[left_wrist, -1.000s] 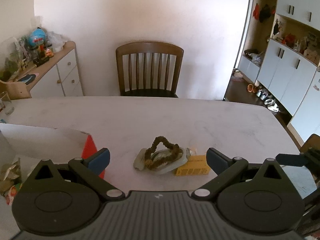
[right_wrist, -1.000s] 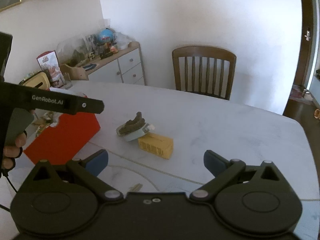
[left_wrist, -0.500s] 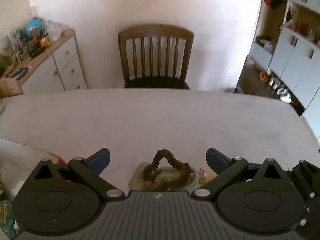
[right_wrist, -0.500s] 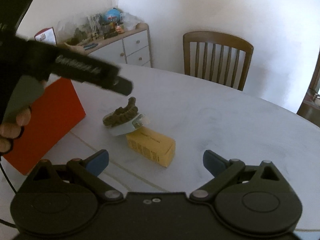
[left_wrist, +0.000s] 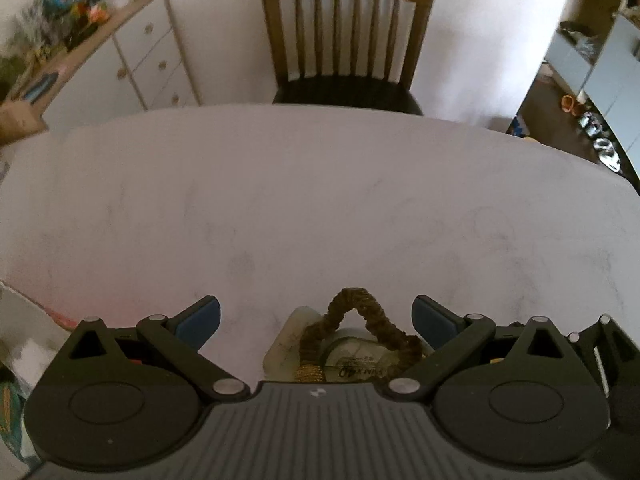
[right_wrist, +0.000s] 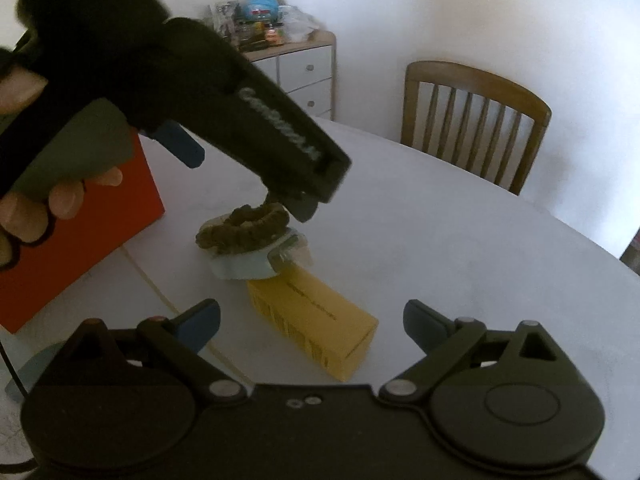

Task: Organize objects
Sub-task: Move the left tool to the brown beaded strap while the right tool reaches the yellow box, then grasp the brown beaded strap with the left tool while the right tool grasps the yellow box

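Left gripper point(left_wrist: 316, 320) fingers wide, poised over hair tie point(left_wrist: 360, 320) on packet point(right_wrist: 256, 264). Right gripper point(right_wrist: 312, 320) fingers wide above yellow box point(right_wrist: 316, 320).

A brown ruffled scrunchie point(right_wrist: 243, 227) lies looped on top of a small pale, clear-lidded packet point(right_wrist: 256, 260), its far end arched upward. A yellow carton point(right_wrist: 316, 320) lies flat on its long side at the packet's five o'clock, touching it. A red box point(right_wrist: 80, 224) stands at the packet's nine o'clock, apart.
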Motion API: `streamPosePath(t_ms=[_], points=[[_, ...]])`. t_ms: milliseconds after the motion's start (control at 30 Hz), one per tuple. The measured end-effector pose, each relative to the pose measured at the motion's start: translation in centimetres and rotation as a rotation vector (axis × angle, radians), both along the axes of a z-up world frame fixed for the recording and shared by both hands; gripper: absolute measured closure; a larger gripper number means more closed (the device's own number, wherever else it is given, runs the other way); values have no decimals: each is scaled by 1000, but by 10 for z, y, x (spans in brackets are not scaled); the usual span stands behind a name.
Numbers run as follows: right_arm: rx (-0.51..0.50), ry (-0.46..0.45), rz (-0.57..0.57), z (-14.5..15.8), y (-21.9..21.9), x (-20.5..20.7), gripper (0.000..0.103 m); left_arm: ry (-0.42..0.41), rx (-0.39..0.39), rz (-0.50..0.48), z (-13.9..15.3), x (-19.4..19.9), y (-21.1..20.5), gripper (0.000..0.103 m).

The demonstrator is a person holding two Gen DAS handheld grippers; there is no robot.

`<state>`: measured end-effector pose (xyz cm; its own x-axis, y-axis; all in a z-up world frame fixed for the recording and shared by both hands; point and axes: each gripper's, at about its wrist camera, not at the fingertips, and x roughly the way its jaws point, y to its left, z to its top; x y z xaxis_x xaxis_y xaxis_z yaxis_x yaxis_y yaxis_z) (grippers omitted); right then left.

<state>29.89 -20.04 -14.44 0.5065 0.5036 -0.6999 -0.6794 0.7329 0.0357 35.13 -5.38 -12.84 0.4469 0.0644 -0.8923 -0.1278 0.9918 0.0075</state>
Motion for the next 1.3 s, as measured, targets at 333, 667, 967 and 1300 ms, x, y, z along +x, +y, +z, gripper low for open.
streamPosePath(t_ms=[333, 667, 967, 1300], points=[[9, 13, 31, -3, 4, 3, 23, 20, -69, -13, -1, -1, -4, 40], [11, 36, 33, 1, -3, -11, 60, 9, -98, -57, 5, -13, -7, 79], [-11, 48, 32, 5, -4, -41, 75, 12, -126, -81, 8, -42, -5, 93], [-15, 114, -71, 11, -15, -75, 76, -3, -134, -113, 15, -79, -5, 93]])
